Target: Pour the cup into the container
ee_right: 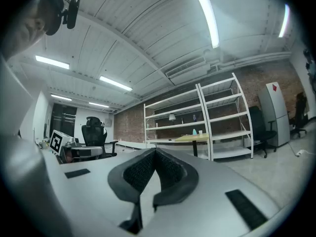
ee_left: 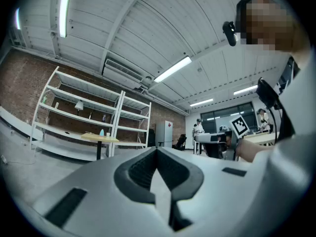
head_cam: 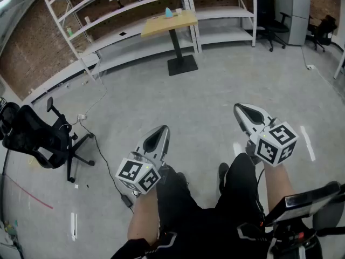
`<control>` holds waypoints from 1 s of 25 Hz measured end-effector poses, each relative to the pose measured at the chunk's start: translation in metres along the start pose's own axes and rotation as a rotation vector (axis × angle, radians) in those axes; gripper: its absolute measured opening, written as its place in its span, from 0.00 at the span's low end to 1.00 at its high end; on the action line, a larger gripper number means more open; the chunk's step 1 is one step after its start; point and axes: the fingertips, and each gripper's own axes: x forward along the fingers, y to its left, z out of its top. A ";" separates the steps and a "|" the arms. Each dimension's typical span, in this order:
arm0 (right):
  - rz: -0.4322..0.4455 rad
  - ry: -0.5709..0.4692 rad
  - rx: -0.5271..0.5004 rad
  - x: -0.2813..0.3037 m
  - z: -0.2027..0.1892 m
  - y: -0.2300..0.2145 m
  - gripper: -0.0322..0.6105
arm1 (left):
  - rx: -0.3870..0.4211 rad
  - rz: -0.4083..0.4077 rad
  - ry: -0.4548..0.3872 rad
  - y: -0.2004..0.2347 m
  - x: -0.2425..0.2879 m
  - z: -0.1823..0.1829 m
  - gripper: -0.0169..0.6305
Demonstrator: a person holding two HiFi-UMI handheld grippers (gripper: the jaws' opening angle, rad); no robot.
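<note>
Far across the room stands a small wooden table with a pale blue container and a small white cup on it. The table also appears, distant, in the left gripper view and in the right gripper view. My left gripper and right gripper are held low in front of my legs, well short of the table. Both point forward with the jaws closed tip to tip and nothing between them, as the left gripper and right gripper views confirm.
White shelving racks line the brick back wall behind the table. A black office chair stands at the left, with a cable trailing over the concrete floor. A grey cabinet and black chairs stand at the back right.
</note>
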 end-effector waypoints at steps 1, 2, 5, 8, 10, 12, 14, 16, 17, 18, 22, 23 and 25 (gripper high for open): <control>0.001 0.001 -0.003 0.000 0.001 0.000 0.05 | 0.003 -0.005 0.004 -0.001 0.000 0.000 0.02; 0.002 0.002 -0.005 0.001 0.001 0.000 0.05 | 0.007 -0.010 0.008 -0.002 0.001 0.000 0.02; 0.006 0.007 -0.006 0.001 0.001 0.000 0.05 | 0.012 -0.022 0.017 -0.006 0.000 0.000 0.02; 0.010 0.009 -0.008 0.001 0.001 0.001 0.05 | 0.018 -0.036 0.022 -0.010 0.002 -0.001 0.02; 0.010 0.009 -0.008 0.002 0.000 0.000 0.05 | 0.025 -0.043 0.028 -0.012 0.004 -0.002 0.02; 0.008 0.009 -0.010 0.002 0.000 0.000 0.05 | 0.028 -0.046 0.030 -0.012 0.005 -0.003 0.02; 0.007 0.009 -0.013 0.003 0.000 0.001 0.05 | 0.036 -0.045 0.031 -0.010 0.003 -0.003 0.02; 0.008 0.008 -0.012 0.003 -0.001 0.005 0.05 | 0.038 -0.042 0.032 -0.006 0.000 -0.002 0.02; 0.007 0.007 -0.009 0.003 -0.001 0.005 0.05 | 0.036 -0.044 0.033 -0.006 0.000 -0.002 0.02; 0.007 0.005 -0.003 0.003 -0.001 0.005 0.05 | 0.034 -0.048 0.035 -0.006 0.000 -0.002 0.02; 0.009 0.000 0.033 0.006 -0.008 0.004 0.05 | 0.026 -0.078 0.060 -0.009 0.003 -0.014 0.02; 0.010 0.002 0.037 0.009 -0.012 0.002 0.05 | 0.021 -0.081 0.071 -0.007 0.005 -0.020 0.02; 0.017 0.009 0.043 0.018 -0.021 -0.002 0.05 | 0.002 -0.072 0.094 0.001 0.009 -0.035 0.02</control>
